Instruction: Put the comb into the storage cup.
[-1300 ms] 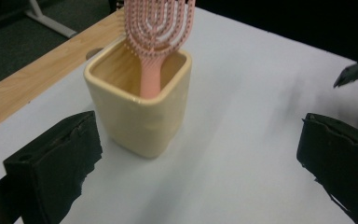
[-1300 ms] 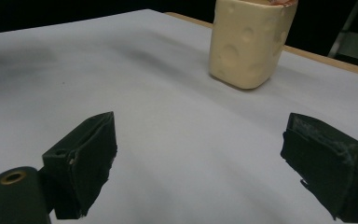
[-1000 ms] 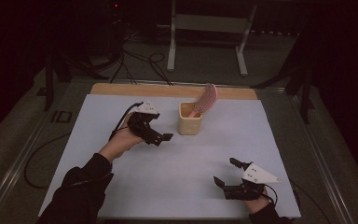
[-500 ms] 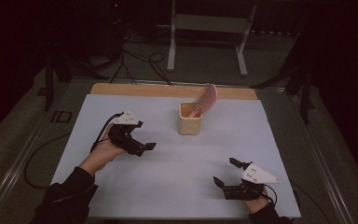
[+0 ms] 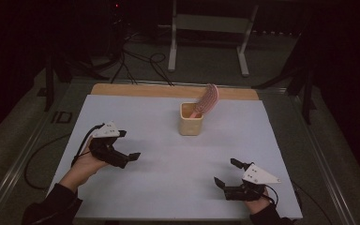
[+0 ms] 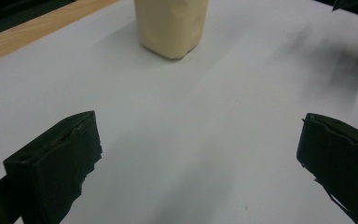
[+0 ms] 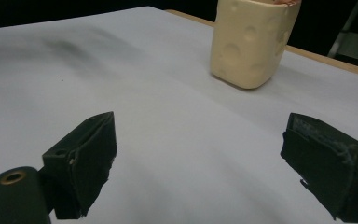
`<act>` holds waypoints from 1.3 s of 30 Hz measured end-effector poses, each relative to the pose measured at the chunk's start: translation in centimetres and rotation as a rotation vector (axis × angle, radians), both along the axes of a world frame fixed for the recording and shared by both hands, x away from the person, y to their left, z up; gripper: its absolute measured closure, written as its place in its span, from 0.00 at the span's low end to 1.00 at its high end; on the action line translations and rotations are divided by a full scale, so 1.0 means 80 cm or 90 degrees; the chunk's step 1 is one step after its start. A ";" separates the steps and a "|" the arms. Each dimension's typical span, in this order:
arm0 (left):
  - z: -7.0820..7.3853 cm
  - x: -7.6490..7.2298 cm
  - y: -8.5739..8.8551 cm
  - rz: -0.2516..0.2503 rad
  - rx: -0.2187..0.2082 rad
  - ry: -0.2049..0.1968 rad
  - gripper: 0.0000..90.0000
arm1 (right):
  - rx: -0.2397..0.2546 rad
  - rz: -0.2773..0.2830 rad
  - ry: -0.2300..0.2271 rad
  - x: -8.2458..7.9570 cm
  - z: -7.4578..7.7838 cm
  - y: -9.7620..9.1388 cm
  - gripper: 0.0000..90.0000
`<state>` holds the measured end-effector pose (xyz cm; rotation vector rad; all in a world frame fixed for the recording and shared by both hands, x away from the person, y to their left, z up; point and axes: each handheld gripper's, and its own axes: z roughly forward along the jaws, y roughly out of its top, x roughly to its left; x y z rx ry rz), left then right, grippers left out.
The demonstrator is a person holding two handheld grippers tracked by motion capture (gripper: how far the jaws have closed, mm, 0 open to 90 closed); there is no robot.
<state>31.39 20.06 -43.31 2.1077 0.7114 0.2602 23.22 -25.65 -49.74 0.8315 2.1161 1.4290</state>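
High view: left gripper [image 5: 132, 156] at eight o'clock and right gripper [image 5: 225, 173] at five, both released, flank the cup [image 5: 190, 125] holding a hairbrush [image 5: 208, 97].

Pink brush [image 5: 208, 99] upright in cream cup [image 5: 190, 123]

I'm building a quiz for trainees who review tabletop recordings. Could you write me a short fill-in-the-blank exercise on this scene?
1. The pink hairbrush stands inside the cream ____.
2. The jaws of the left claw are ____, with nothing between them.
3. The right claw hovers over the white table and holds ____.
4. The cup stands nearer the table's ____ edge than the person's side.

Missing words: cup; open; nothing; far
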 end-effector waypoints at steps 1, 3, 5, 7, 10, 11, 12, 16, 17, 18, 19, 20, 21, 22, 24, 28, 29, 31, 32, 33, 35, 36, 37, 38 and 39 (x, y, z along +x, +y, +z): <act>-0.002 -0.003 0.003 0.003 0.001 -0.002 0.00 | 0.000 0.000 0.001 0.000 0.000 0.000 0.11; -0.005 -0.009 0.008 0.004 0.001 0.002 0.00 | -0.001 0.001 0.001 0.000 -0.001 0.001 0.11; -0.009 -0.015 0.013 0.006 0.002 0.001 0.00 | 0.000 0.001 0.001 0.000 0.000 0.001 0.11; -0.012 -0.020 0.017 0.012 0.000 -0.001 0.00 | -0.001 0.001 0.001 0.000 -0.001 0.001 0.11; -0.016 -0.027 0.025 0.022 -0.002 -0.006 0.00 | 0.000 0.000 0.001 0.000 0.000 0.001 0.11; -0.017 -0.029 0.028 0.024 -0.004 -0.006 0.00 | -0.002 0.001 0.001 0.000 -0.001 0.001 0.11; -0.019 -0.031 0.031 0.027 -0.004 -0.007 0.00 | -0.003 0.001 0.001 0.001 -0.001 0.001 0.11; -0.024 -0.039 0.039 0.039 0.001 -0.009 0.00 | -0.003 0.000 0.001 0.001 -0.001 0.002 0.11; -0.025 -0.041 0.041 0.040 0.005 -0.009 0.00 | -0.003 0.000 0.001 0.001 -0.001 0.002 0.11; -0.026 -0.043 0.042 0.042 0.007 -0.008 0.00 | -0.002 0.001 0.002 0.001 -0.001 0.002 0.11; -0.028 -0.045 0.045 0.045 0.003 -0.008 0.00 | 0.000 0.001 0.003 0.001 -0.001 0.002 0.11; -0.029 -0.048 0.047 0.048 0.002 -0.005 0.00 | -0.002 0.001 0.002 0.001 -0.001 0.001 0.11; -0.031 -0.050 0.049 0.050 0.006 -0.005 0.00 | -0.002 0.000 0.004 0.001 -0.001 0.002 0.11; -0.034 -0.052 0.051 0.054 0.008 -0.005 0.00 | -0.002 0.000 0.004 0.001 -0.001 0.002 0.11; -0.039 -0.057 0.055 0.061 0.006 -0.002 0.00 | -0.001 -0.001 0.004 0.002 -0.002 0.001 0.11; -0.053 -0.067 0.062 0.081 0.010 -0.001 0.00 | -0.003 0.002 0.005 0.002 -0.002 0.002 0.11; -0.056 -0.070 0.063 0.082 0.008 0.003 0.00 | -0.002 0.001 0.005 0.002 -0.002 0.002 0.11; -0.062 -0.075 0.066 0.087 0.007 0.002 0.00 | -0.004 0.002 0.005 0.002 -0.002 0.002 0.11; -0.065 -0.078 0.067 0.090 0.008 0.003 0.00 | -0.004 0.002 0.006 0.002 -0.002 0.002 0.11; -0.068 -0.082 0.068 0.094 0.002 0.003 0.00 | -0.003 0.002 0.007 0.002 -0.002 0.002 0.11; -0.071 -0.086 0.071 0.101 -0.006 0.002 0.00 | -0.004 0.002 0.006 0.002 -0.003 0.003 0.11; -0.074 -0.088 0.073 0.104 -0.003 0.003 0.00 | -0.004 0.002 0.006 0.002 -0.003 0.003 0.11; -0.076 -0.090 0.074 0.110 0.001 0.001 0.00 | -0.007 0.003 0.005 0.002 -0.003 0.003 0.11; -0.078 -0.093 0.075 0.114 0.003 0.000 0.00 | -0.009 0.004 0.005 0.003 -0.003 0.003 0.11; -0.080 -0.095 0.077 0.119 0.002 0.002 0.00 | -0.009 0.004 0.005 0.003 -0.003 0.003 0.11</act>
